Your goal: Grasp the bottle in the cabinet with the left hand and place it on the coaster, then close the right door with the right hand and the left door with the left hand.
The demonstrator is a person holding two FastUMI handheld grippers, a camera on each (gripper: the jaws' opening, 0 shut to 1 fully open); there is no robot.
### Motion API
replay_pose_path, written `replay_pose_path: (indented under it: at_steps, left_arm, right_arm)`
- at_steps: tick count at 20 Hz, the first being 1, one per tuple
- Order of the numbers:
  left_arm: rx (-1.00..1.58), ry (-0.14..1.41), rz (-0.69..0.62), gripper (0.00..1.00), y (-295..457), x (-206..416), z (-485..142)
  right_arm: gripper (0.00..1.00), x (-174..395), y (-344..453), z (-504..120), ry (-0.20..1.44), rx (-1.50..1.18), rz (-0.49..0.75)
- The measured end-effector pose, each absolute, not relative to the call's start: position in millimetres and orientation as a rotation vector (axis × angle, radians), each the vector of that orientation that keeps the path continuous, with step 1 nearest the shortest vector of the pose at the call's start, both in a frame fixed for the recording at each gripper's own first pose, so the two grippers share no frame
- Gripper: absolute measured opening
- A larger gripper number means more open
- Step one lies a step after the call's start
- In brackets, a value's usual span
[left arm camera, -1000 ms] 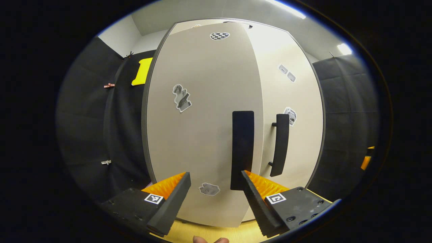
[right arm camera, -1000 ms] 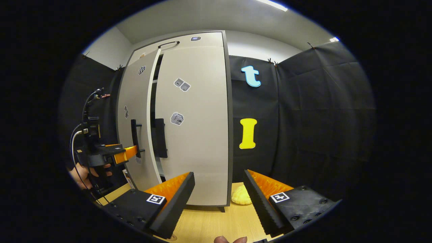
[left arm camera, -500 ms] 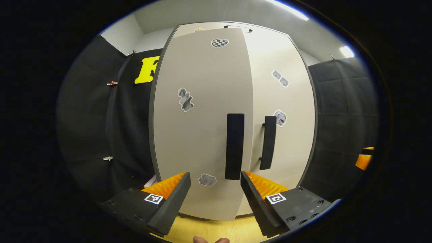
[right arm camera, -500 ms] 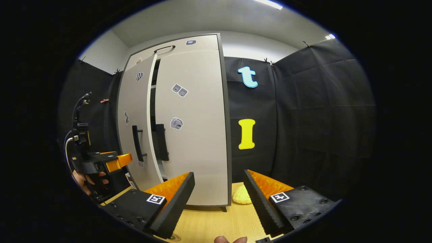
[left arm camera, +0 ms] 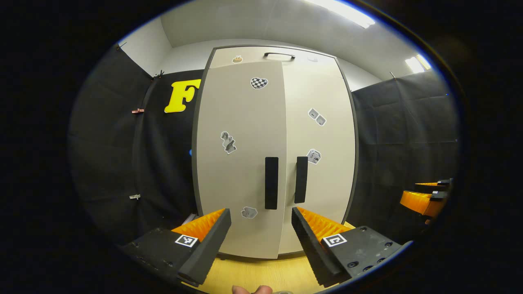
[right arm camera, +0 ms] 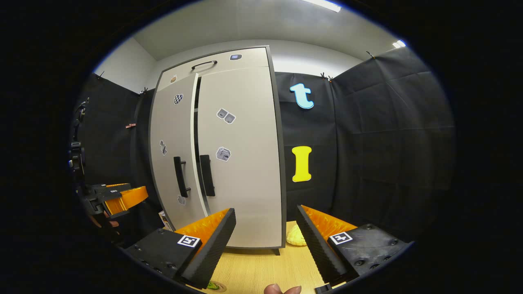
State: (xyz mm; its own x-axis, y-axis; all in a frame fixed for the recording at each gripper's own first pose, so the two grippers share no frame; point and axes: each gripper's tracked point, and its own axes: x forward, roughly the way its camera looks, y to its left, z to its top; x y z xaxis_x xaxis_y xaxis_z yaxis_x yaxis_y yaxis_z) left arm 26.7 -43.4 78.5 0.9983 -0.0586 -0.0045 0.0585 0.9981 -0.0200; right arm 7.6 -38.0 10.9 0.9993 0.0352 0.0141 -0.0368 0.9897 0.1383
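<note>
Facing the cabinet (left arm camera: pixel 278 155) straight ahead of the spread, empty fingers of the left gripper (left arm camera: pixel 261 239). Left door (left arm camera: pixel 241 159) sitting nearly flush, a thin gap showing beside the right door (right arm camera: pixel 241 159). Right gripper (right arm camera: pixel 265 241) released, standing apart. Bottle and coaster hard to make out.

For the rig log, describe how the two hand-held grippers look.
Each hand-held gripper, left and right, has two wedge-shaped fingers with ribbed inner faces, on black blocks with screws. Each block carries a small square black-and-white marker. In the right gripper view, dark cables rise above the left one.
</note>
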Motion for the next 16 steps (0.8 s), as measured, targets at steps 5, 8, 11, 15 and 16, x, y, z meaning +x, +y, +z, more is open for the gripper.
replay_pose_path:
  at_steps: [5,8,11,15,16]
  left_arm:
    - [-0.041,0.032,-0.015,0.94,-30,-1,69]
    - [-0.041,0.038,0.015,0.96,-18,-15,64]
    - [-0.06,0.041,0.038,0.96,-9,-22,60]
    - [-0.06,0.03,0.056,0.96,-4,-23,61]
    - [-0.058,0.028,0.058,0.96,-4,-23,60]
  right_arm:
    - [0.99,-1,-34,13,-0.02,0.129,0.042]
    - [0.99,-1,-28,8,-0.008,0.113,0.055]
    - [0.99,0,-22,4,-0.001,0.098,0.065]
    - [0.99,6,-11,4,-0.001,0.085,0.081]
    - [0.99,8,-9,3,0.0,0.085,0.084]
